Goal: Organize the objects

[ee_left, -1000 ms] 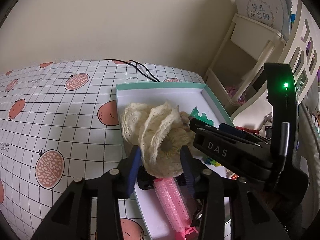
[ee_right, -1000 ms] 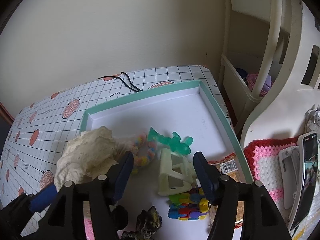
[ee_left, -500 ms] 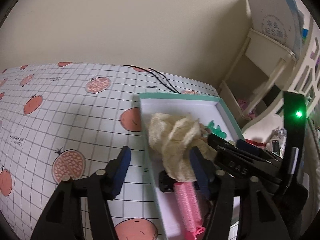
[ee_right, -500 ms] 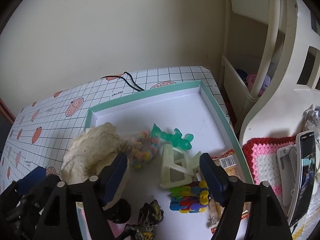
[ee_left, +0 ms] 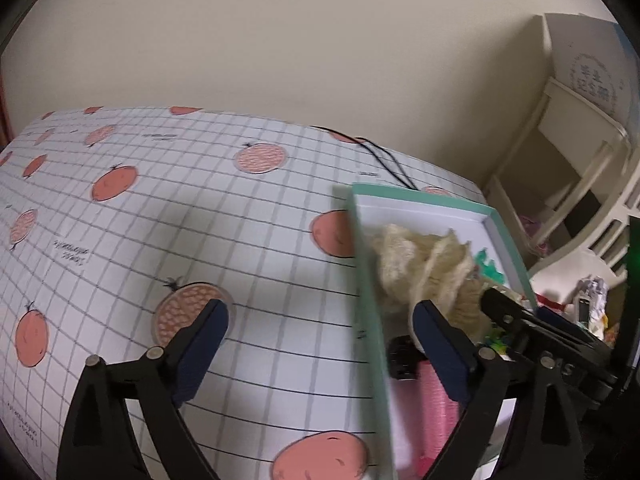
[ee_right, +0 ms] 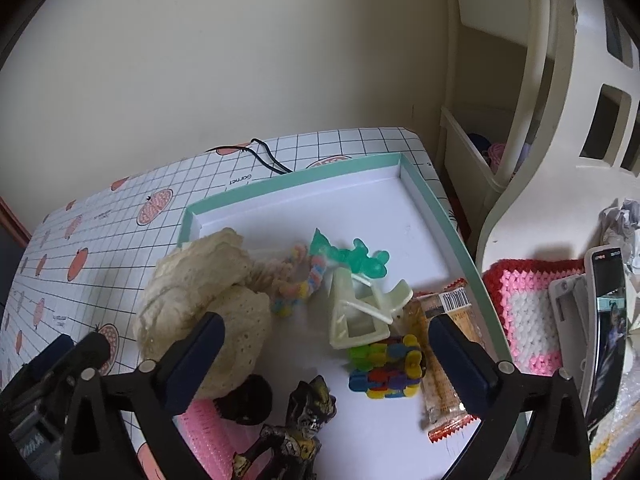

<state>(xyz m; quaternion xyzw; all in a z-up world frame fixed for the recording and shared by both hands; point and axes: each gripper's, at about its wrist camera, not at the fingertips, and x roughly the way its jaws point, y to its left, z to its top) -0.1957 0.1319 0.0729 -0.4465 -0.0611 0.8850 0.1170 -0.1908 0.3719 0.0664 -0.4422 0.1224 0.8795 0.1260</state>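
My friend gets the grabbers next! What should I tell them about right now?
Left gripper: open, empty, over the left rim of the tray.
Right gripper: open, empty, over the tray's middle.
Already in the tray: cream crochet cloth at the left, pink roller and dark figurine at the near end, green toy, pale clip, colourful block toy, snack bar, pastel bracelet.
Left to do: I see nothing loose on the tablecloth, so maybe just tidy the pile.
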